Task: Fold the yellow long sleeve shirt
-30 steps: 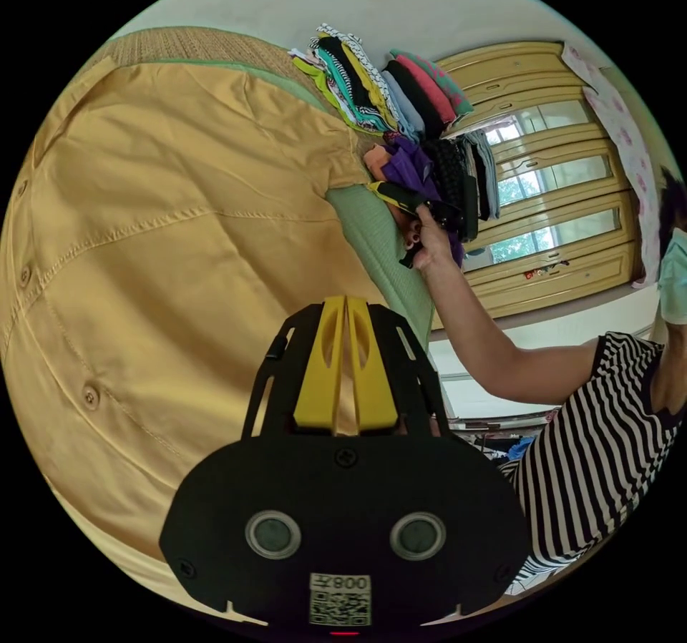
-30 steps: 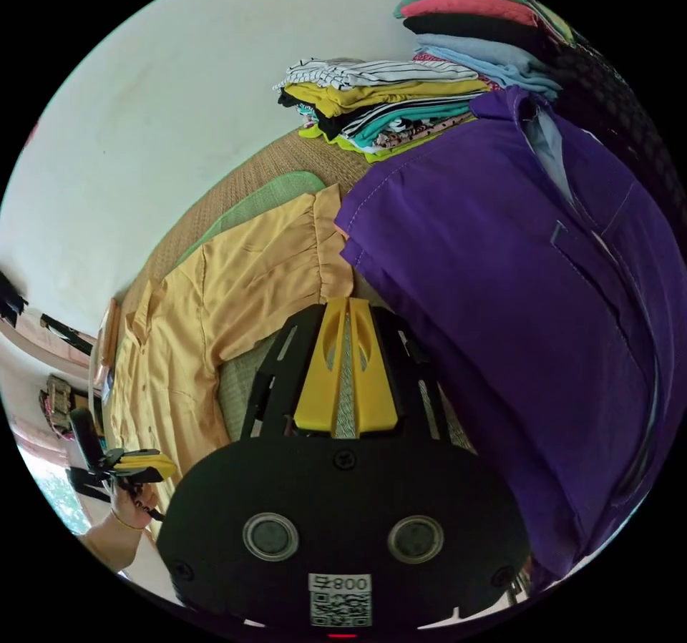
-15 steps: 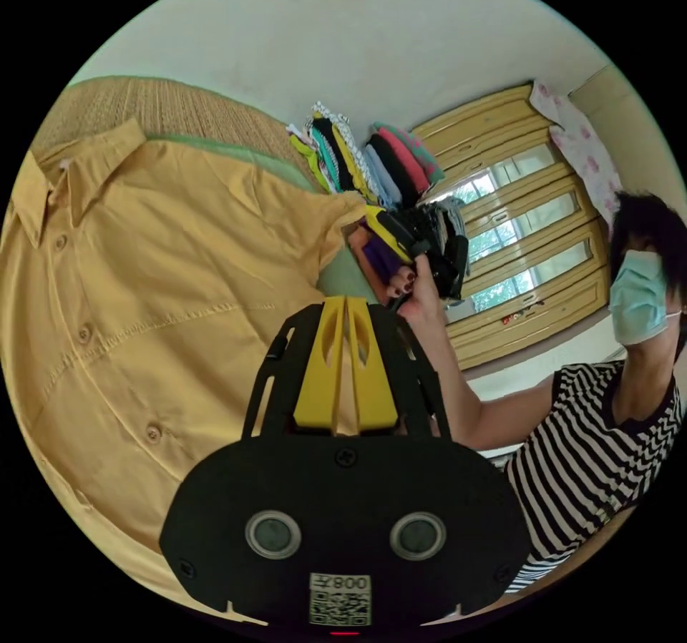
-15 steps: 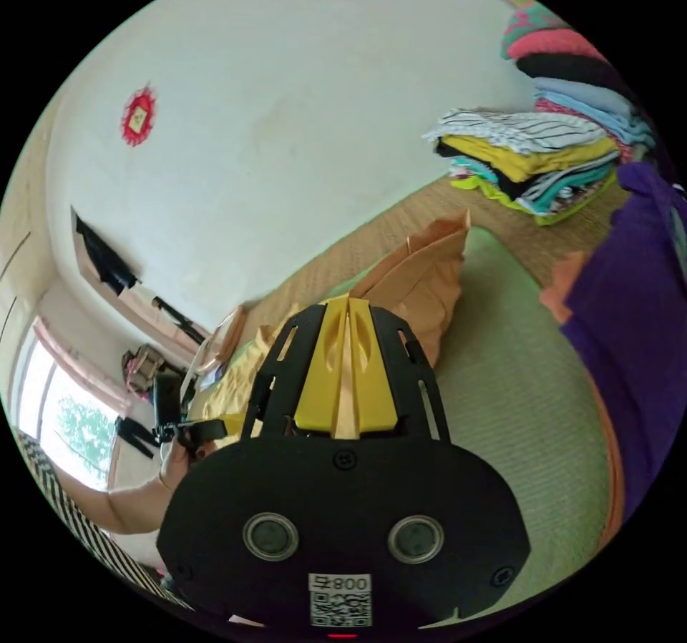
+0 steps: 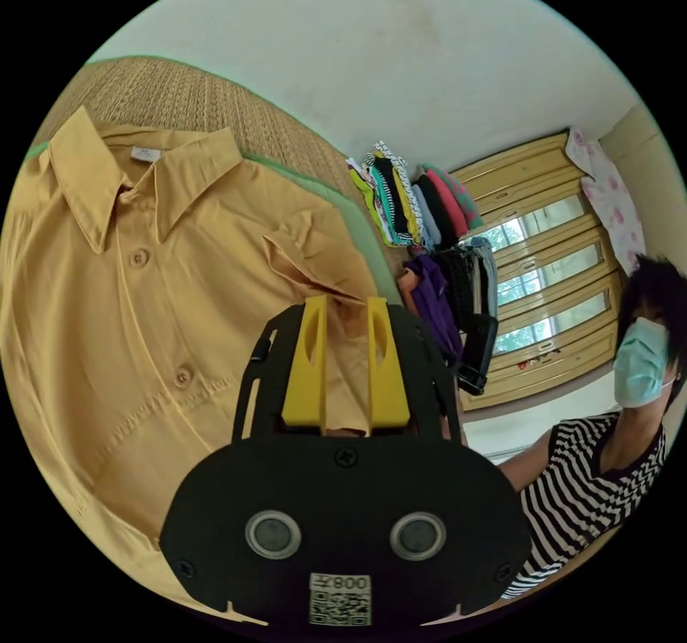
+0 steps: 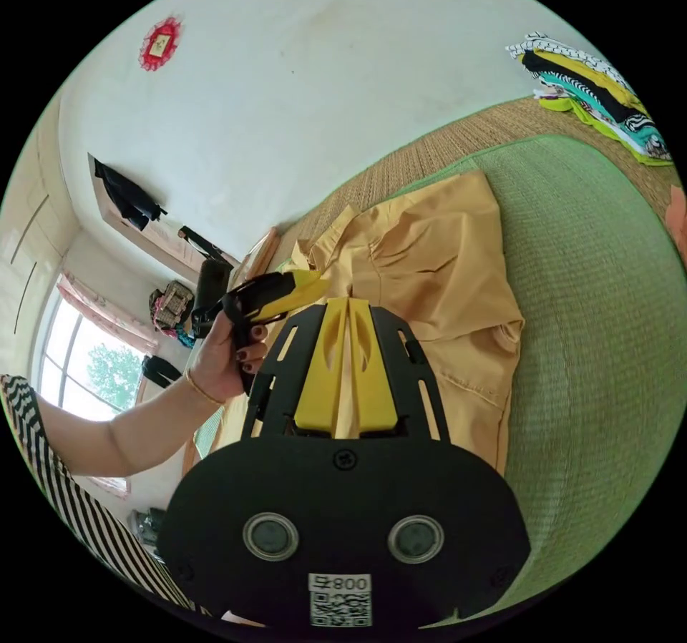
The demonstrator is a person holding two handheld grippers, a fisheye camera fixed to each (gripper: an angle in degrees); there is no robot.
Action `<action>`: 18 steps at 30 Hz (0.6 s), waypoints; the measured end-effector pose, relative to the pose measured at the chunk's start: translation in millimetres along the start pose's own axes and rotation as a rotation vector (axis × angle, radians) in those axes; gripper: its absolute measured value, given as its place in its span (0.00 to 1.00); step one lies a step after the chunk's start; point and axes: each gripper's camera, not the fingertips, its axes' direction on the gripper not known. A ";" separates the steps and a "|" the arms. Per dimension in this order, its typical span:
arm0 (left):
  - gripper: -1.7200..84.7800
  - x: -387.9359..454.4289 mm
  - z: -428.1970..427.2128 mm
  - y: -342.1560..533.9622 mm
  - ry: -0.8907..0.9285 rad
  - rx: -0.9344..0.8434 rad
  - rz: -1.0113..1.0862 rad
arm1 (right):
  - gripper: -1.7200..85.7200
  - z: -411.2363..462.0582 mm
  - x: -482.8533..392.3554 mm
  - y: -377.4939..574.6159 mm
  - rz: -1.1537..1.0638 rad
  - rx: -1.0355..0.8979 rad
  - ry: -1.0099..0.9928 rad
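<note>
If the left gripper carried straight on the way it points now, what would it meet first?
Probably the yellow shirt: the left gripper has its jaws open, with the folded-over sleeve showing between and just beyond them. How near it is, I cannot tell.

I've got a mustard-yellow shirt (image 5: pixel 143 328) | green mat (image 6: pixel 601 357) over tan woven matting (image 5: pixel 186 99) | yellow jaws, black body on my left gripper (image 5: pixel 346 307) | black-and-white striped top (image 5: pixel 587 486) | purple garment (image 5: pixel 433 300) | red wall ornament (image 6: pixel 161 42)

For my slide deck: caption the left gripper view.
Left gripper, jaws apart, over a folded-in sleeve of the yellow shirt.
</note>
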 end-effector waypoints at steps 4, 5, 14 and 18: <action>0.13 12.9 -2.4 -25.9 -0.085 -0.002 0.037 | 0.02 12.4 -5.1 8.4 -0.018 -0.014 0.033; 0.13 16.4 -1.8 -34.9 -0.114 -0.015 0.045 | 0.02 17.0 -5.2 11.0 -0.015 -0.015 0.031; 0.05 29.1 15.5 -70.0 -0.185 -0.121 0.019 | 0.02 55.7 -14.5 14.7 -0.064 -0.079 0.049; 0.03 51.3 6.2 -69.8 -0.167 -0.083 0.053 | 0.02 55.7 -17.6 11.4 -0.067 -0.059 0.009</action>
